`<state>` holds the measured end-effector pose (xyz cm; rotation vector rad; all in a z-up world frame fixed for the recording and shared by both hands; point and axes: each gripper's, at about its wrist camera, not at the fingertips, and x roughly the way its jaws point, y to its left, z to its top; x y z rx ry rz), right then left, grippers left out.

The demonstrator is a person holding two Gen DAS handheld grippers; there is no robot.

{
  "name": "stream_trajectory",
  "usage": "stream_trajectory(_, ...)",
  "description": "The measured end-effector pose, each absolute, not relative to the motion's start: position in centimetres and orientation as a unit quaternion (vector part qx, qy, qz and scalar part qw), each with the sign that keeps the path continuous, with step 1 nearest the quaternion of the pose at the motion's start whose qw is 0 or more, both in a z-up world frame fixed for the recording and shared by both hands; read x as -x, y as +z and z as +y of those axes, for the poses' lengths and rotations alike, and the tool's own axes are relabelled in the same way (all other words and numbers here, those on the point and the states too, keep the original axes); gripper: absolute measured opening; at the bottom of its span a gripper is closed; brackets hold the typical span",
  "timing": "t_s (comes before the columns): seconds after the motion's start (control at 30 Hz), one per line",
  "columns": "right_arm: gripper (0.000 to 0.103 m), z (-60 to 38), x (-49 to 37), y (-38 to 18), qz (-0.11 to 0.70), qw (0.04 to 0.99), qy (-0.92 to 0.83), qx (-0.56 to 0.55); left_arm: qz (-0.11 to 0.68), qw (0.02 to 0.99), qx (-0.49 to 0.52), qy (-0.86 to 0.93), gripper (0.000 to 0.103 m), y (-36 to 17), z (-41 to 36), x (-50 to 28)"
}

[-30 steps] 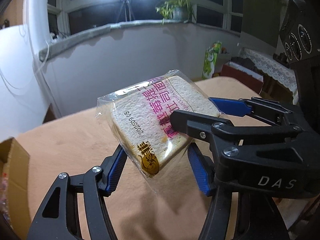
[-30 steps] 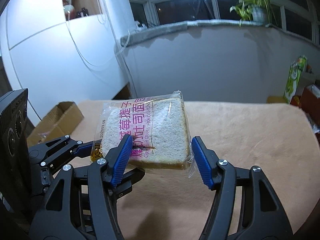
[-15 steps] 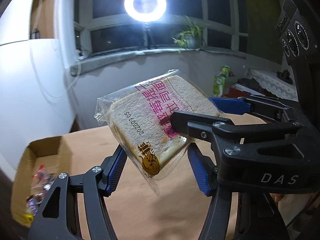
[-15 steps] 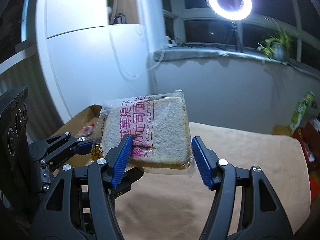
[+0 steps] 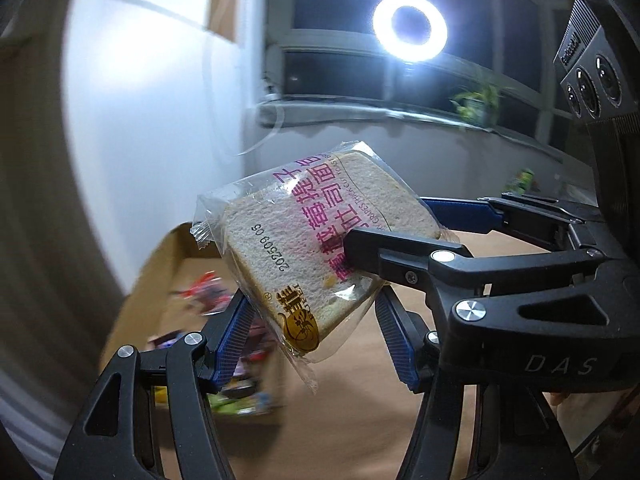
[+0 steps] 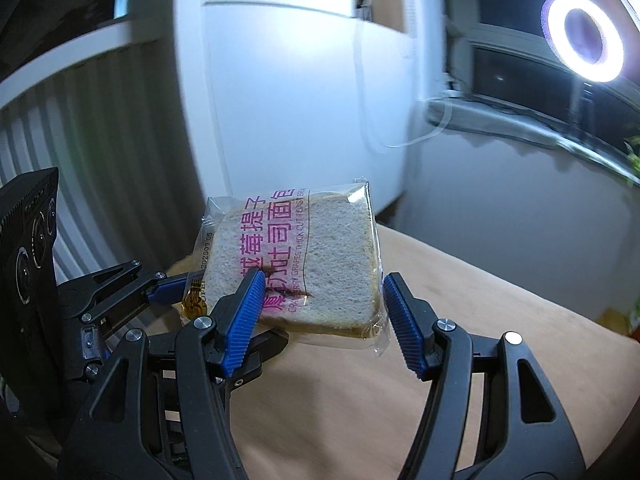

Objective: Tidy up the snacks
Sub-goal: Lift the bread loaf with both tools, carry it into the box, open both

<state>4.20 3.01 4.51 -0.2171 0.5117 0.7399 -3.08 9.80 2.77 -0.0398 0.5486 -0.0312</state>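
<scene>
A clear-wrapped slice of toast bread (image 5: 312, 248) with pink lettering hangs in the air, tilted, and both grippers hold it. My left gripper (image 5: 314, 332) is shut on its lower corner, blue pads (image 5: 236, 328) against the wrapper. My right gripper (image 5: 400, 232) comes in from the right and clamps the far side. In the right wrist view the bread packet (image 6: 304, 268) sits between the right gripper's (image 6: 324, 316) blue pads, with the left gripper (image 6: 208, 312) gripping its left end. An open cardboard box (image 5: 160, 264) holding several colourful snack packets lies below and left of the bread.
A table with a tan cloth (image 6: 440, 380) spreads under both grippers. A white cabinet wall (image 6: 300, 100) rises just behind the box. A ring light (image 5: 410, 28) shines in front of a dark window, and a potted plant (image 5: 476, 100) stands on the sill.
Both grippers have swung left together and risen a little, carrying the bread. The snack box has come from the left edge to just under the left gripper. The grip is unchanged.
</scene>
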Motion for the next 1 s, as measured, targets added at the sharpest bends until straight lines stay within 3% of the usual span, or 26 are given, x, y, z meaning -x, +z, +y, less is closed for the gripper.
stream_trajectory(0.4,0.067,10.4,-6.9,1.3,0.272,0.87,0.395,0.115,0.292,0.954,0.05,0.037,0.062,0.7,16.3,1.9)
stream_trajectory(0.5,0.069,10.0,-7.5,0.3,0.276,0.879,0.372,0.114,0.308,0.948,0.052,0.053,0.069,-0.5,17.1,1.7)
stream_trajectory(0.6,0.078,8.4,-6.4,0.2,0.252,0.892,0.359,0.105,0.311,0.946,0.06,0.072,0.078,-0.7,18.0,2.6)
stream_trajectory(0.67,0.08,6.8,-5.4,0.2,0.232,0.902,0.35,0.101,0.304,0.947,0.069,0.08,0.079,-0.3,18.4,3.2)
stream_trajectory(0.73,0.095,5.2,-4.4,0.0,0.217,0.913,0.331,0.097,0.297,0.948,0.071,0.087,0.082,0.1,18.5,3.8)
stream_trajectory(0.8,0.102,3.6,-3.7,-0.3,0.207,0.924,0.308,0.093,0.292,0.949,0.072,0.093,0.084,0.5,18.6,3.9)
stream_trajectory(1.0,0.103,-0.7,-3.4,-1.5,0.241,0.934,0.254,0.068,0.278,0.953,0.078,0.094,0.097,1.6,17.8,4.3)
